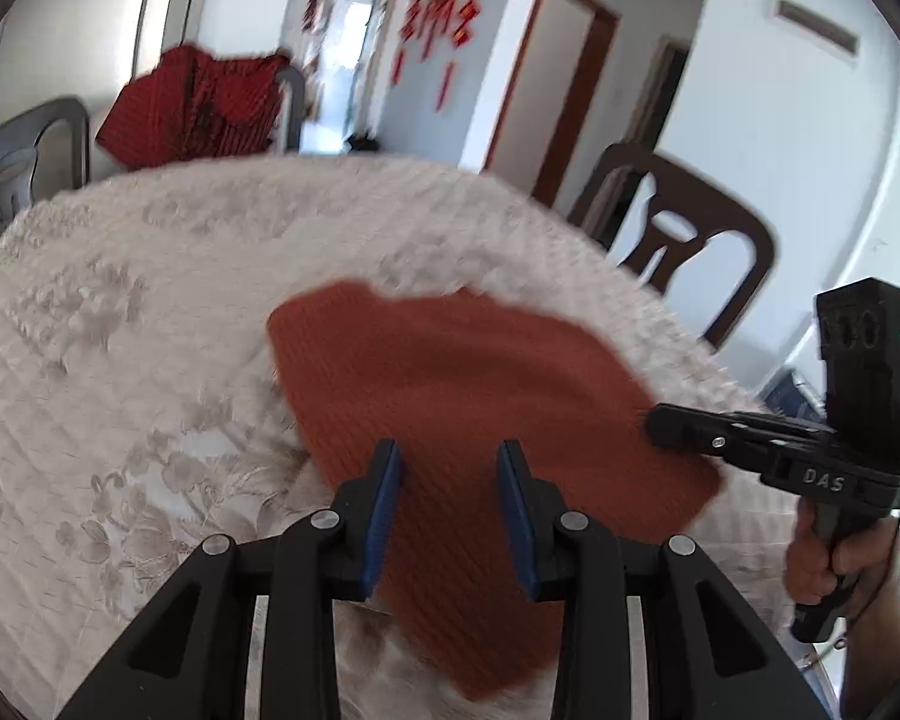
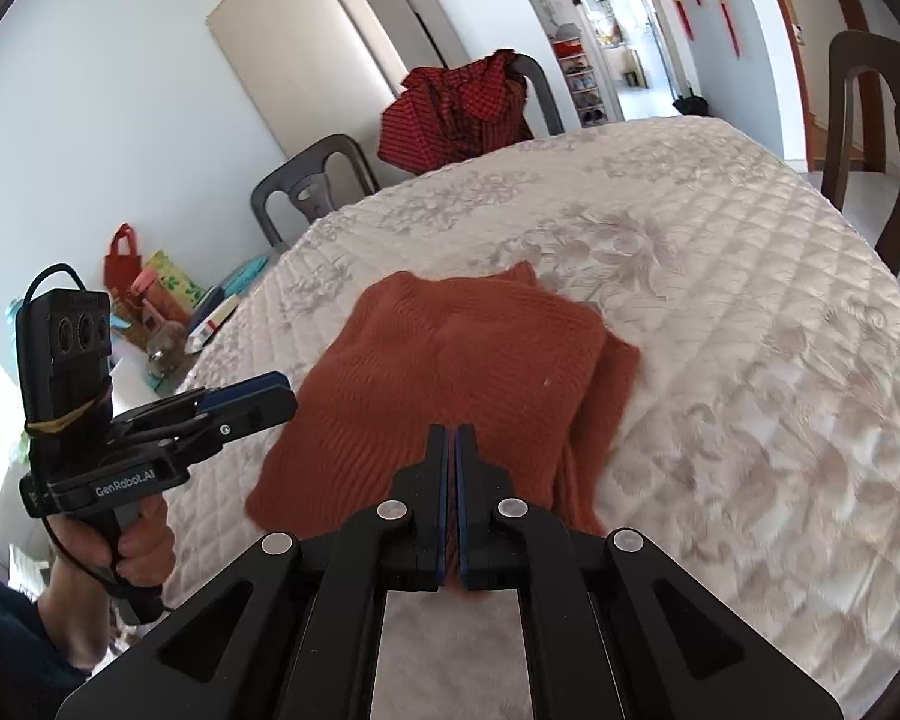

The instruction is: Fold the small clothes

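Observation:
A rust-orange knit garment (image 2: 450,378) lies folded on the quilted white tablecloth (image 2: 720,300); it also shows in the left wrist view (image 1: 462,396). My left gripper (image 1: 450,456) is open and empty, its blue-padded fingers hovering over the garment's near-left part. It appears from the side in the right wrist view (image 2: 264,396). My right gripper (image 2: 452,438) is shut, fingers pressed together at the garment's near edge; whether cloth is pinched I cannot tell. In the left wrist view the right gripper (image 1: 660,420) touches the garment's right edge.
A red checked cloth (image 2: 456,114) hangs on a grey chair at the far side (image 1: 198,102). A dark wooden chair (image 1: 678,240) stands at the table's right. Bags and clutter (image 2: 156,300) sit on the floor to the left.

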`<action>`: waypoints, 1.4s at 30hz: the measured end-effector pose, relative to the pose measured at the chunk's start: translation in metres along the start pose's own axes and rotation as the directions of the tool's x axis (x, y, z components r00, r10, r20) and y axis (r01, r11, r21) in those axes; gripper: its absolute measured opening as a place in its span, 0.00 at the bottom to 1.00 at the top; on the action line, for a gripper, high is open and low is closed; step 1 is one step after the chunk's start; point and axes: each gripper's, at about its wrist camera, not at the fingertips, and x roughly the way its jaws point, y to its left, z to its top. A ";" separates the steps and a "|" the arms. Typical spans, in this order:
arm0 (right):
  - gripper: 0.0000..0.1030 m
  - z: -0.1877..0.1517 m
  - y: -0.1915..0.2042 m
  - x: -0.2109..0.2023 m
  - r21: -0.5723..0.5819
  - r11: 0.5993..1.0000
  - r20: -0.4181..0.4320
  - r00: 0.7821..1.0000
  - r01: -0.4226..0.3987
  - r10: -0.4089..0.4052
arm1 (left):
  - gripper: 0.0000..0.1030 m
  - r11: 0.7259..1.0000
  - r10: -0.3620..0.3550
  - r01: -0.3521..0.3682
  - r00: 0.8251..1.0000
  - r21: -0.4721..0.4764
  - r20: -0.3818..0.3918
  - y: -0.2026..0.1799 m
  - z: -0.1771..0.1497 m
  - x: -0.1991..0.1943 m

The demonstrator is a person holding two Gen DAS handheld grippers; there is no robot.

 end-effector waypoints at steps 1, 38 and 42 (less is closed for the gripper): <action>0.01 -0.001 -0.007 0.008 0.019 0.999 -0.033 0.999 0.027 -0.027 | 0.36 1.000 0.000 0.000 1.000 0.001 0.007 0.002 -0.003 0.001; 0.05 0.037 -0.024 0.011 0.074 0.995 0.063 0.995 0.072 -0.077 | 0.36 0.992 0.128 -0.128 0.992 -0.003 -0.001 0.001 0.039 0.024; 0.11 0.028 -0.001 -0.006 -0.023 0.995 0.081 0.993 0.094 -0.092 | 0.36 0.991 0.133 -0.134 0.991 0.010 0.022 -0.004 0.033 0.007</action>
